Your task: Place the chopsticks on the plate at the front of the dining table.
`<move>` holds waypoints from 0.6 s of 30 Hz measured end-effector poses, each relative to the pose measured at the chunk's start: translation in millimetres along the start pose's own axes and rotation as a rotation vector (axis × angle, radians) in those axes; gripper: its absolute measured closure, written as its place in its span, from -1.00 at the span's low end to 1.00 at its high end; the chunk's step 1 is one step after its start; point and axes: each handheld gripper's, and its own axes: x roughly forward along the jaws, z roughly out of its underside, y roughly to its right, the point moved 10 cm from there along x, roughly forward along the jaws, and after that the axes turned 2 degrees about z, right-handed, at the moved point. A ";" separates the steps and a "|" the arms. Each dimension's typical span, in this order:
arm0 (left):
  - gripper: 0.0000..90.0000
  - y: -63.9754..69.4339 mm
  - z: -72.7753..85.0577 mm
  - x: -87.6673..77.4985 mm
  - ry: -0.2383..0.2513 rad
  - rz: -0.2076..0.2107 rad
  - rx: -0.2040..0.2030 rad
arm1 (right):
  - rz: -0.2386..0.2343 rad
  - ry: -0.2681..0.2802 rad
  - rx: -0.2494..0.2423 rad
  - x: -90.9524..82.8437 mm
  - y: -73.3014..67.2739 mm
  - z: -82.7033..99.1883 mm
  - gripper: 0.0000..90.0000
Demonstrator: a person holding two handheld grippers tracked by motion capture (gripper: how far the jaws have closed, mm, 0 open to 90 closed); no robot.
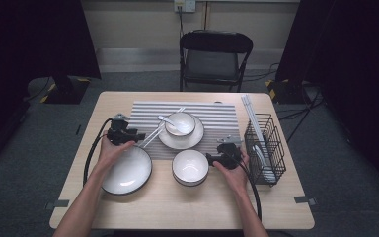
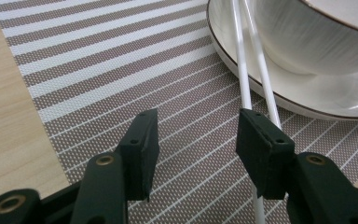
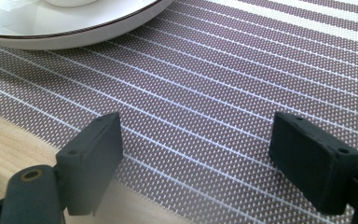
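Close to the saucer point(image 2: 242, 65), the left tool point(image 2: 198, 140) has its jaws spread, pinching nothing. White chopsticks point(image 2: 247, 88) lie on the striped mat point(image 2: 121, 70), passing beneath its right-hand jaw and resting on the saucer's rim. Farther off, the right tool point(image 3: 196, 154) is spread over bare mat.

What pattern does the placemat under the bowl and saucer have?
The placemat has brown-grey and white stripes in a woven texture, clearest in the left gripper view.
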 end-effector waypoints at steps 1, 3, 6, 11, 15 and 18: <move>0.10 0.7 0.1 -0.1 -0.001 -0.001 0.003 | 0.000 0.000 0.000 0.0 0.0 0.0 -0.63; 0.10 2.7 1.2 1.2 -0.010 0.011 0.005 | 0.000 0.001 0.000 0.0 0.0 0.0 -0.63; 0.08 5.3 1.1 2.9 -0.005 0.022 0.004 | 0.000 0.000 0.000 0.0 0.0 0.0 -0.62; 0.03 9.0 4.8 7.5 -0.016 0.042 -0.001 | 0.000 0.000 0.000 0.0 0.0 0.0 -0.63; 0.00 11.1 3.2 5.7 -0.013 0.051 0.008 | 0.000 0.001 0.000 0.0 0.0 0.0 -0.63; -0.04 11.9 3.7 6.0 -0.015 0.054 0.007 | 0.000 0.000 0.000 0.0 0.0 0.0 -0.63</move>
